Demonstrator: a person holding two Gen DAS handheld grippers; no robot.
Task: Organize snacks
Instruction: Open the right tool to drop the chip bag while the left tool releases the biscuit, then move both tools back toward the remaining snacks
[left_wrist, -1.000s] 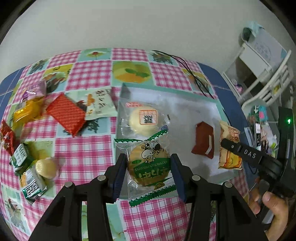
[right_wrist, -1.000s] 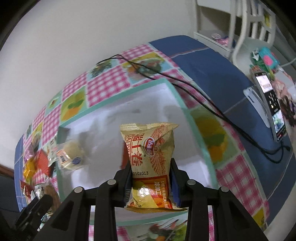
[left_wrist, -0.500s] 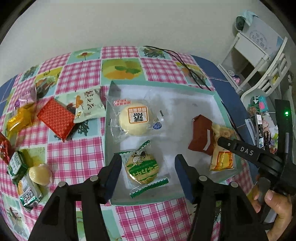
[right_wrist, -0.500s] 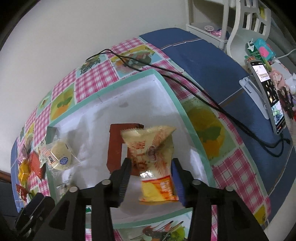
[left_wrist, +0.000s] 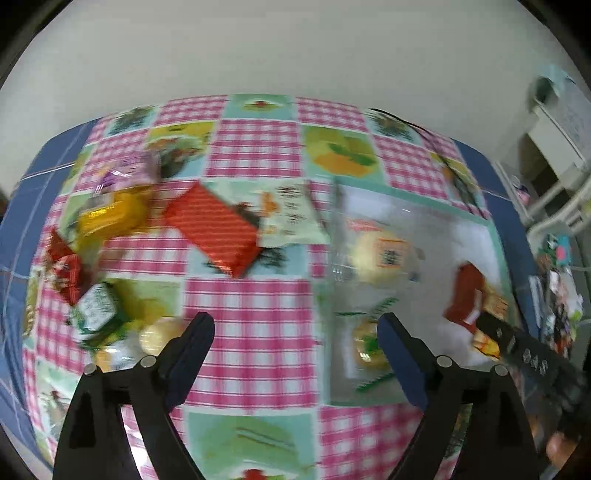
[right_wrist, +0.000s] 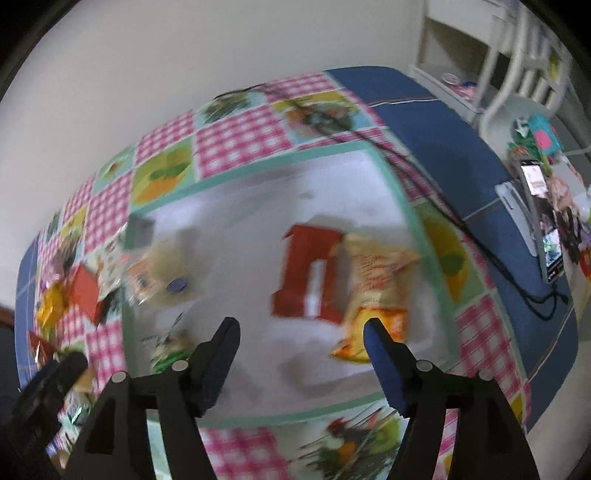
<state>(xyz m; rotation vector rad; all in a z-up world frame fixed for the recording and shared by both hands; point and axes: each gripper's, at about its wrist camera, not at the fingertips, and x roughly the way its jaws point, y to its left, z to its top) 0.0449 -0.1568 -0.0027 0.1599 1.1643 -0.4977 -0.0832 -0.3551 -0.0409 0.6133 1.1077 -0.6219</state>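
A: Why are both hand-held grippers empty?

B: Each has just been opening its jaws. The left hand-held gripper (left_wrist: 295, 326) stands wide with only the checked cloth between its fingers; the round cake in the green-and-white wrapper (left_wrist: 367, 345) lies in the white tray (left_wrist: 476, 229), just beside the right-hand finger, touched by nothing. The right hand-held gripper (right_wrist: 301, 334) is also spread, and the yellow chip bag (right_wrist: 373, 291) lies flat in the tray just ahead of its right finger, free of the pads.

A: So the tray is the collecting spot?

B: It looks so. The pale bun in clear wrap (left_wrist: 384, 253) and the dark red packet (right_wrist: 308, 271) lie in it too, the chip bag overlapping the red packet's edge.

A: And the rest?

B: Loose on the bench (left_wrist: 255, 147) to the left: a red packet (left_wrist: 214, 229), a pale green sachet (left_wrist: 291, 218), a gold-wrapped sweet (left_wrist: 110, 214) and a blurred cluster nearer the edge. I judge the left one is positioned over the cloth to go for those next.
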